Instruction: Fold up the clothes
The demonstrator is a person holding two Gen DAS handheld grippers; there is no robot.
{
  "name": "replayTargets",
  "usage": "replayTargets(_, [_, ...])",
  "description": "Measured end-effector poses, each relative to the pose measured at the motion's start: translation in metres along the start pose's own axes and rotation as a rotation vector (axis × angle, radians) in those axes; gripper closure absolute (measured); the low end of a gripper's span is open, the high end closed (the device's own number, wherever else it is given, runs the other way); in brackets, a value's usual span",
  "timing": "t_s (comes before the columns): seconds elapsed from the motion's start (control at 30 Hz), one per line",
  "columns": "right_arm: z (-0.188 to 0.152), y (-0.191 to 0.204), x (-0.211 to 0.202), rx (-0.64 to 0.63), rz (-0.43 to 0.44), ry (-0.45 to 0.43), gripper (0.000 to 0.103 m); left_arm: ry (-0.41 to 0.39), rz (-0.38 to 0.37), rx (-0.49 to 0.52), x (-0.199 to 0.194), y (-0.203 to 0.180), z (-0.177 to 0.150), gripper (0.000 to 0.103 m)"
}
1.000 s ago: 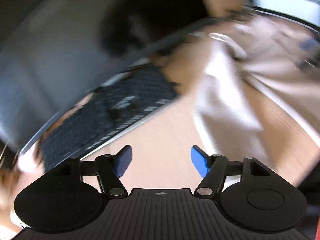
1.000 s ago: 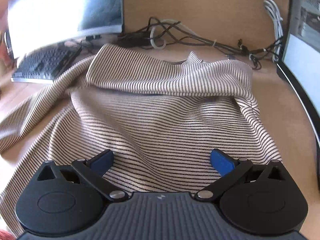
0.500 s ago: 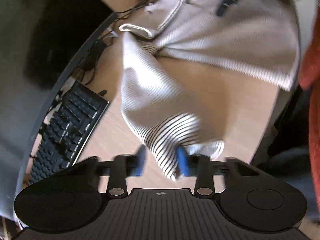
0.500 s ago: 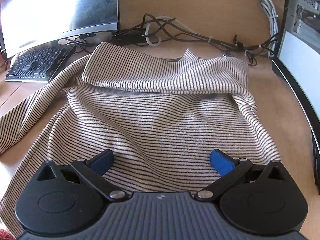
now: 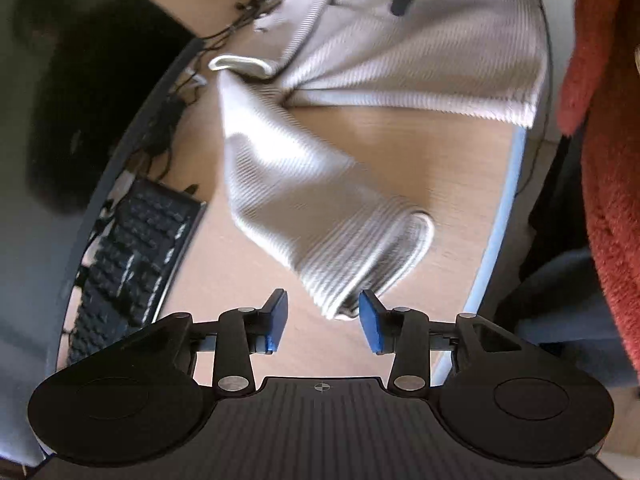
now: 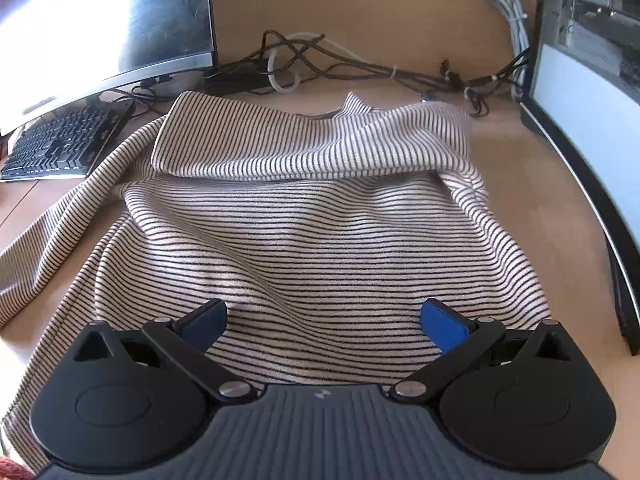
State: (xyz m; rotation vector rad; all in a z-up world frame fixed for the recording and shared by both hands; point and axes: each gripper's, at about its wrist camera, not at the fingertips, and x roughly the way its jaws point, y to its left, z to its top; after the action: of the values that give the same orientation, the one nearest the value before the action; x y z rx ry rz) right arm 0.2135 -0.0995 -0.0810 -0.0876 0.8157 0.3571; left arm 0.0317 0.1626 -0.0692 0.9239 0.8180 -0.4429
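Two grippers are in my hands over a wooden desk [image 5: 384, 152], and neither one is clamped on anything. My left gripper [image 5: 323, 322] has its blue pads set apart, and the cuffed end of the sleeve [image 5: 360, 256] reaches down between them; the cuff lies close to the right pad, though blur in the left wrist view keeps me from telling whether cloth and pad touch. From that cuff the sleeve runs up toward 11 o'clock to a folded ridge, then joins the body of the striped sweater [image 6: 320, 240], which spreads across the top of that view toward 1 o'clock. My right gripper [image 6: 323, 320] hangs over the sweater's lower part with its fingers spread wide, both pads above the striped cloth near the hem. In the right wrist view the sweater fills the middle of the desk, with a thick fold lying across its far part at 12 o'clock and the sleeve trailing out to 9 o'clock. A black keyboard [image 6: 60, 144] sits at 10 o'clock below a curved monitor [image 6: 104, 20], a tangle of cables [image 6: 320, 64] runs along the back at 12 o'clock, and a second screen [image 6: 592, 120] stands at 2 o'clock. Red fleecy cloth [image 5: 600, 120] edges the left wrist view at 3 o'clock.
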Motion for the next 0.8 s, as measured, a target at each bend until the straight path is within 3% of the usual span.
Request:
replayTargets(0.13, [-0.002,0.003,-0.002,-0.009,0.001,0.001,0.0,-0.032,0.028,0.02,0.007,-0.006,0.01,0.058])
replayTargets(0.17, [-0.002,0.003,-0.003,-0.008,0.001,0.0,0.0,-0.038,0.027,-0.024,0.006,-0.001,0.014,0.077])
replayTargets(0.2, [-0.003,0.002,-0.004,-0.004,0.0,-0.003,0.0,-0.044,0.026,-0.07,0.005,0.005,0.018,0.084])
replayTargets(0.37, [0.011,0.006,-0.027,0.012,0.018,-0.08,0.003,-0.154,-0.031,-0.532,-0.012,0.07,0.045,0.095])
replayTargets(0.47, [0.034,0.015,-0.051,0.033,0.107,-0.152,0.036,-0.248,-0.053,-0.749,-0.02,0.1,0.059,0.095])
replayTargets(0.5, [0.04,0.02,-0.055,0.035,0.133,-0.16,0.059,-0.277,-0.062,-0.809,-0.022,0.108,0.064,0.095])
replayTargets(0.53, [0.045,0.027,-0.056,0.032,0.155,-0.156,0.07,-0.294,-0.07,-0.852,-0.022,0.114,0.068,0.095])
replayTargets(0.67, [0.063,0.055,-0.059,0.019,0.245,-0.137,0.067,-0.337,-0.059,-0.936,-0.019,0.122,0.086,0.095])
replayTargets(0.7, [0.067,0.062,-0.06,0.016,0.267,-0.133,0.061,-0.344,-0.067,-0.947,-0.018,0.121,0.09,0.095])
replayTargets(0.8, [0.081,0.083,-0.062,0.007,0.334,-0.118,0.054,-0.359,-0.076,-0.951,-0.018,0.111,0.098,0.095])
